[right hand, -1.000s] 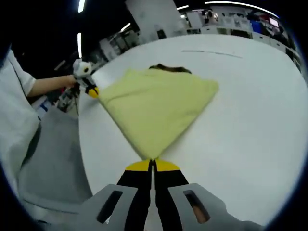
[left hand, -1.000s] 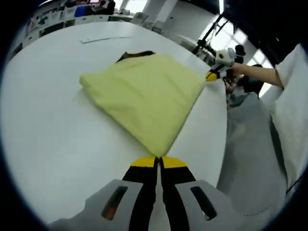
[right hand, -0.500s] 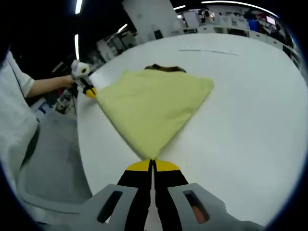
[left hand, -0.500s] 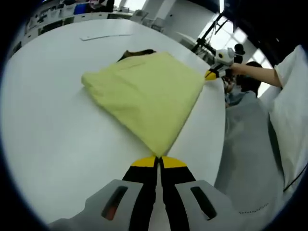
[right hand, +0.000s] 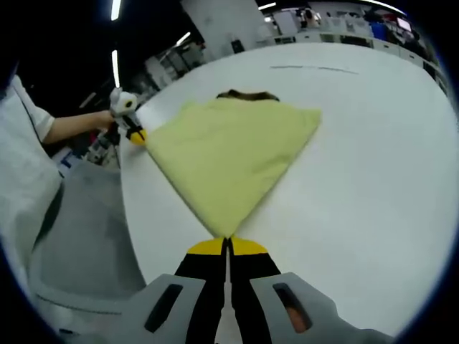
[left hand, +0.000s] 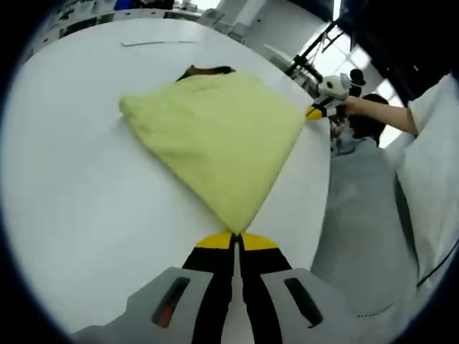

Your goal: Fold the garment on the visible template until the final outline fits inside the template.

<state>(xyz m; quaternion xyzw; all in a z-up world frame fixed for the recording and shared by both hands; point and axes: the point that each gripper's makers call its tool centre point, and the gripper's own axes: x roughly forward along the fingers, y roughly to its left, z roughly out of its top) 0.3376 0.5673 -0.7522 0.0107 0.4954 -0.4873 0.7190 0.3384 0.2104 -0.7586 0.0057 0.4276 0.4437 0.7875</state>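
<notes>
My left gripper (left hand: 234, 241) has its jaws together on one corner of the garment (left hand: 219, 136), a folded yellow cloth lying on the white bench (left hand: 72, 215). From that pinched corner the cloth spreads away from me across the bench to a thick folded edge on its far left. At its far edge something dark (left hand: 204, 70) peeks out from under the yellow; I cannot tell what it is. Beyond that a thin pale strip (left hand: 159, 42) lies on the bench, well apart from the cloth.

To the right, my right gripper (left hand: 315, 111) is clamped on the neighbouring corner, with my hand just behind it at the bench edge. In the right gripper view the same pinch shows up close, the jaws of that gripper (right hand: 229, 240) shut on the cloth tip, and the left gripper (right hand: 136, 136) sits across at the other corner.

Over the last second little has changed: both corners stay gripped and the cloth keeps its shape, only sliding a touch toward the near bench edge. I judge I am tugging the fold taut and squaring it. No template outline is plain to me, so I cannot say the fit is reached.
</notes>
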